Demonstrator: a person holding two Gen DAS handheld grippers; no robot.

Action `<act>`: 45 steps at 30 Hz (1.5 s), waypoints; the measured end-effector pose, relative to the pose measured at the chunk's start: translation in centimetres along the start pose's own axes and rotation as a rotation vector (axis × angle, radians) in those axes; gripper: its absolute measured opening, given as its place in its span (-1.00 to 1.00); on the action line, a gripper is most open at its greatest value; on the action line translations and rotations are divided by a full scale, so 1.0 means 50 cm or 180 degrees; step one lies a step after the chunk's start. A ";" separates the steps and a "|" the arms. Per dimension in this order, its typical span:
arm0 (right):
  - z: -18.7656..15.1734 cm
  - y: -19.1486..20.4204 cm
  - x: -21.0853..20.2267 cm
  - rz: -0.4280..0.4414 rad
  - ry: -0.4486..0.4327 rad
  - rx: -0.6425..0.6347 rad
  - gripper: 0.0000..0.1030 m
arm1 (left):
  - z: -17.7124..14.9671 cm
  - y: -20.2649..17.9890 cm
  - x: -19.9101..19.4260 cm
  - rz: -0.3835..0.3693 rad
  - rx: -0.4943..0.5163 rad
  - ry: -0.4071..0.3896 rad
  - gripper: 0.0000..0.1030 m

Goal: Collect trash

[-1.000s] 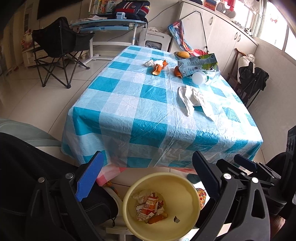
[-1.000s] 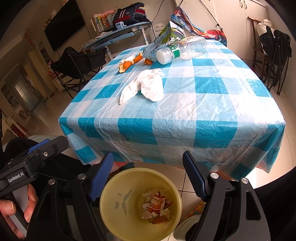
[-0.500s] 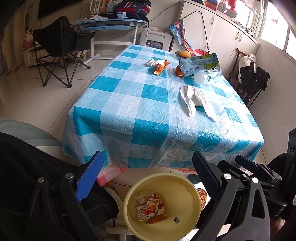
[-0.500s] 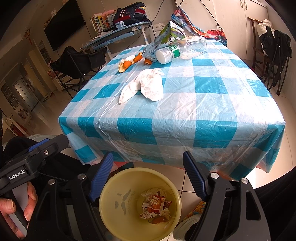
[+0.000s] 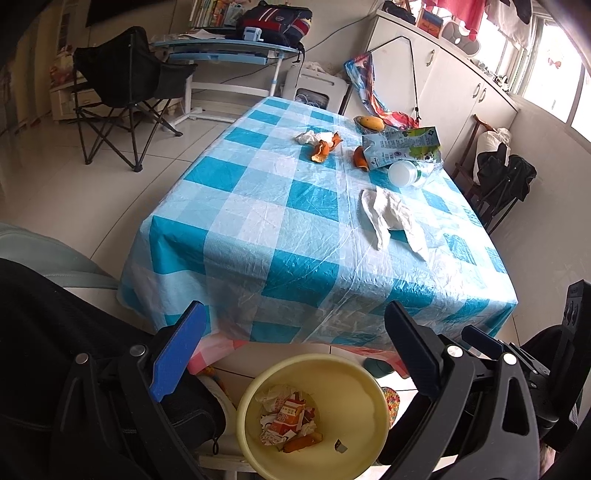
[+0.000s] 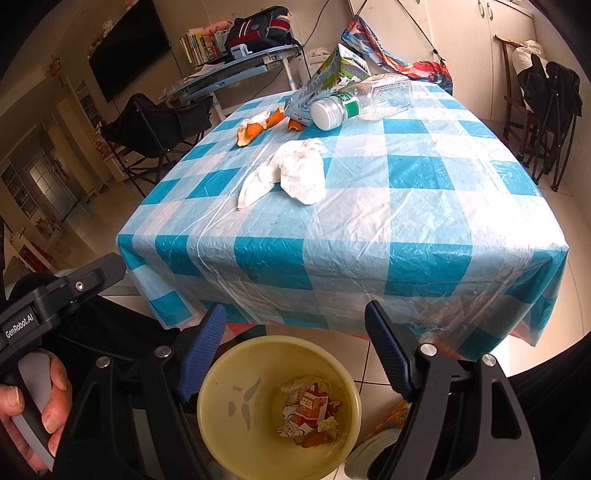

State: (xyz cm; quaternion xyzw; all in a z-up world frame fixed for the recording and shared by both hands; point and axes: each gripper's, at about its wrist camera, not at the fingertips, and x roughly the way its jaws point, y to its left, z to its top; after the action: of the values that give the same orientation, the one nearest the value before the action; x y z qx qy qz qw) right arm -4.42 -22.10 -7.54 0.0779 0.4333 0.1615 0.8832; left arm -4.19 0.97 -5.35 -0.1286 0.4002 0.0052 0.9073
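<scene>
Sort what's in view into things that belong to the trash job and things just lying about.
Trash job:
crumpled white tissue
orange peels
flattened green-and-white carton
clear plastic bottle
round yellow plastic bin

Lying about:
black folding chair
dark backpack

1. Table (image 5: 258,236) in a blue-and-white checked plastic cloth.
2. On it — crumpled tissue (image 5: 388,218), plastic bottle (image 5: 406,171), carton (image 5: 402,146), orange peels (image 5: 325,146).
3. Floor (image 5: 55,184) — yellow bin (image 5: 365,398).
</scene>
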 end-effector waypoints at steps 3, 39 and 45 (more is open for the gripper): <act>0.002 -0.004 -0.004 0.0008 -0.0025 0.0015 0.45 | -0.001 -0.003 0.001 0.0026 0.0030 -0.0001 0.82; 0.172 0.032 0.039 -0.0077 -0.0297 -0.0404 0.51 | 0.140 -0.004 0.041 0.0232 0.0081 -0.0202 0.86; 0.220 0.017 0.126 -0.0112 -0.0103 -0.0477 0.34 | 0.216 0.001 0.129 0.0219 0.0020 -0.0149 0.86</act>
State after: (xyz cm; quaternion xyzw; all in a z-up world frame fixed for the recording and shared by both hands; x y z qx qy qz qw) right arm 7.71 -19.08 -5.23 0.0065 0.4069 0.1767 0.8962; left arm 8.03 3.00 -3.09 -0.1118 0.3830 0.0381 0.9162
